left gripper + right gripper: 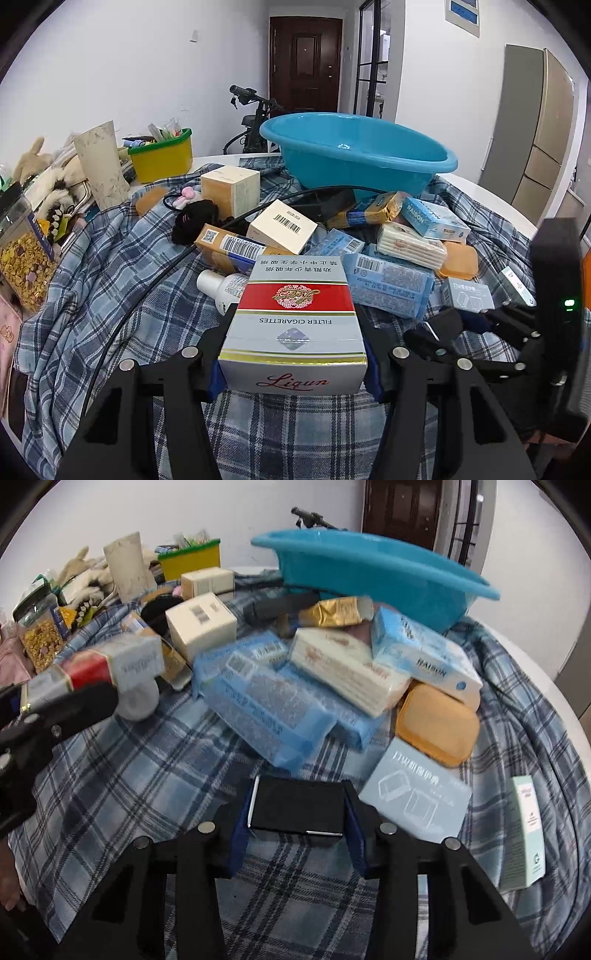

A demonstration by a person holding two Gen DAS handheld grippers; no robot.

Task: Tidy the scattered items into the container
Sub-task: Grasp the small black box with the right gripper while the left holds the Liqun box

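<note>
My left gripper (293, 332) is shut on a red, white and grey cigarette carton (295, 317), held above the plaid cloth; it also shows in the right wrist view (92, 668). My right gripper (297, 812) is shut on a small black box (295, 808) just above the cloth. The blue basin (354, 147) stands at the far side, behind a heap of boxes, blue tissue packs (258, 709), a Raison box (424, 653) and an orange case (436, 723). The basin's inside looks bare.
A yellow bin (162, 157), a beige cup (101, 166), a cereal jar (22, 262) and plush toys stand at the left. A black cable (155, 280) arcs across the cloth. A pale blue box (413, 797) and a green-white box (528, 834) lie at the right.
</note>
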